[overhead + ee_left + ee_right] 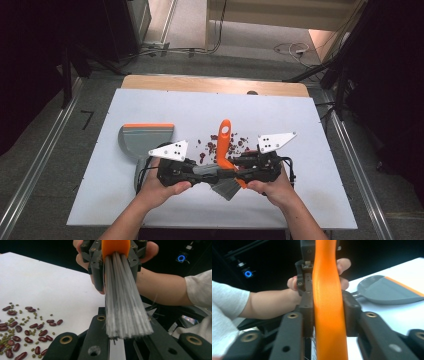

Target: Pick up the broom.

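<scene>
Step in hand: the brush (226,155) is passing between grippers, just on the near side of the spilled beans (220,145), its orange handle pointing away over the beans and its grey bristles toward the person.
Left gripper (200,172): closed on the brush at the bristle end, it seems; its own view shows the bristles (126,305) lying along its jaws, though the pads are hard to make out.
Right gripper (239,170): clamped on the orange handle (328,305), pads pressing from both sides.
Next move: likely the left gripper lets go, and the right one lowers the bristles to the desk (300,120) beyond the beans.
Dustpan (145,137): left of the beans, lying free.
Writing: none readable anywhere.
</scene>
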Action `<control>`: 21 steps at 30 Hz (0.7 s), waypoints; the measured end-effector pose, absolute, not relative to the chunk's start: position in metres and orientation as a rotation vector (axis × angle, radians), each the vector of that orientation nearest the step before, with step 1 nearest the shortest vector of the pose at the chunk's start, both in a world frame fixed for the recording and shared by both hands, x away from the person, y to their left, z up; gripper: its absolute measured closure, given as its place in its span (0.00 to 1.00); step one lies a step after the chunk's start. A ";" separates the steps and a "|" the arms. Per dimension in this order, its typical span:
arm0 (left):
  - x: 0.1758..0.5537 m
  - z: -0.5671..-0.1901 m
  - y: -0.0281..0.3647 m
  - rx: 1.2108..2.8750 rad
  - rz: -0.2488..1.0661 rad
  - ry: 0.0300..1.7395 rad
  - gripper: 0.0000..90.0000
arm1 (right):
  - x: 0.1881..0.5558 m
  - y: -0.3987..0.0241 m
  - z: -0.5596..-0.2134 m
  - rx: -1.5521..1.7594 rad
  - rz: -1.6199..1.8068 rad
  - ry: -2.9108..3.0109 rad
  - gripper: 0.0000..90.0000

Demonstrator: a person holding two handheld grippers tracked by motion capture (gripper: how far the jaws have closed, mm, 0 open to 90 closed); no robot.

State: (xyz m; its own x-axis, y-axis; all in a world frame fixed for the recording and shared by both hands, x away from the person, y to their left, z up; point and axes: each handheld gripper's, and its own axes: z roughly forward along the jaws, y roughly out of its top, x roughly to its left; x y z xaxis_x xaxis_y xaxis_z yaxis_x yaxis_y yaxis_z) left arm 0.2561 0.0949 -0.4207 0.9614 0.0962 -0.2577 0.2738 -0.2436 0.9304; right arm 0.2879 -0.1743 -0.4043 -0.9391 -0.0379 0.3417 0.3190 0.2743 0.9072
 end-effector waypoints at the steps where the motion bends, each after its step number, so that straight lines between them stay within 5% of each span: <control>1: 0.256 -0.421 0.095 1.816 -0.179 0.271 0.96 | 0.288 -0.174 -0.404 -0.258 -1.712 -2.253 0.76; 8: 0.259 -0.423 0.096 1.795 -0.213 0.272 0.94 | 0.287 -0.174 -0.405 -0.274 -1.712 -2.224 0.76; 10: 0.259 -0.423 0.097 1.785 -0.207 0.284 0.87 | 0.288 -0.174 -0.405 -0.291 -1.723 -2.222 0.76; 17: 0.255 -0.422 0.103 1.808 -0.047 0.397 0.32 | 0.293 -0.188 -0.400 -0.415 -1.808 -2.235 0.76; 21: 0.257 -0.424 0.111 1.797 0.024 0.491 0.13 | 0.296 -0.197 -0.399 -0.526 -1.827 -2.282 0.76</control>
